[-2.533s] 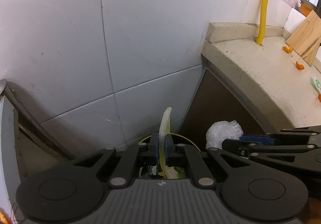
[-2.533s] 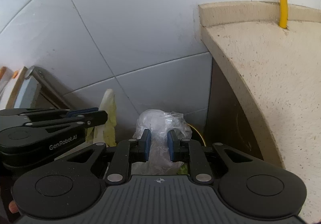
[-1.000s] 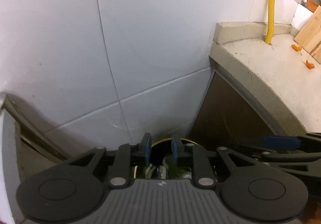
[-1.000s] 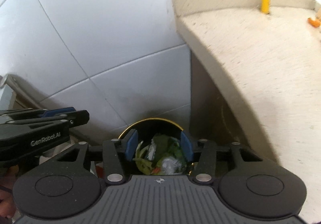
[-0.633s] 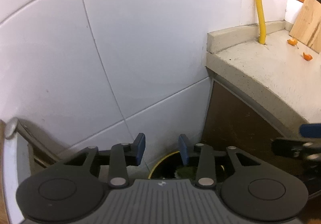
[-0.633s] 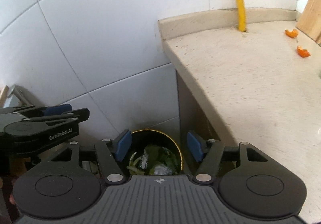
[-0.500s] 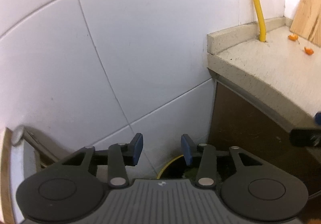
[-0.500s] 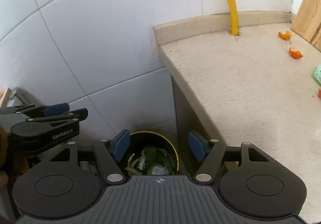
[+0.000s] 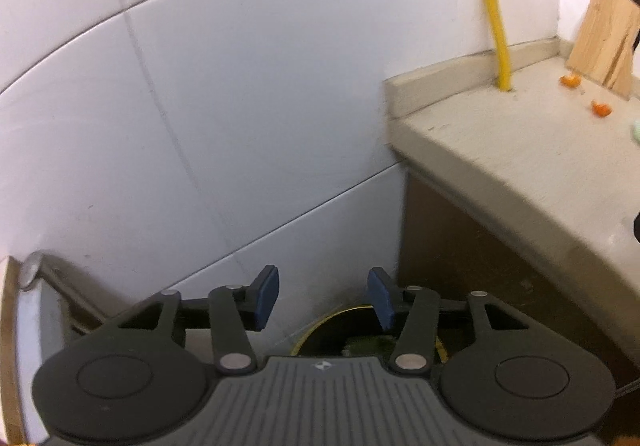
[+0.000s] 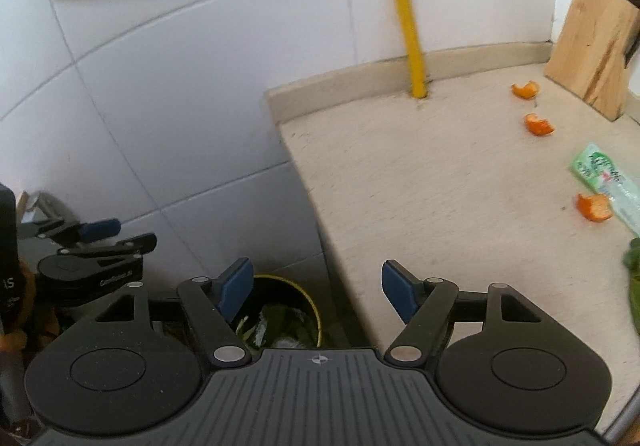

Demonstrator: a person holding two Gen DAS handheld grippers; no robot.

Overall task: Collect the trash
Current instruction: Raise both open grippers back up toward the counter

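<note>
A round bin with a yellow rim (image 10: 316, 316) stands on the floor beside the counter, holding green scraps and white trash; it also shows in the left wrist view (image 9: 320, 326). My right gripper (image 10: 316, 292) is open and empty above the bin and the counter edge. My left gripper (image 9: 323, 296) is open and empty above the bin; it shows in the right wrist view (image 10: 100, 234) too. Orange peels (image 10: 538, 124) (image 10: 594, 206), a green wrapper (image 10: 604, 178) and a green leaf (image 10: 634, 286) lie on the counter (image 10: 420, 186).
A white tiled wall (image 9: 240, 106) stands behind the bin. A yellow pipe (image 10: 410, 14) rises from the counter's back edge. A wooden knife block (image 10: 592, 46) stands at the far right. A dark cabinet side (image 9: 480, 266) is under the counter.
Both grippers let go of their trash over the bin, opened wide and rose. The right view has swung right, bringing the counter's peels and wrapper into sight.
</note>
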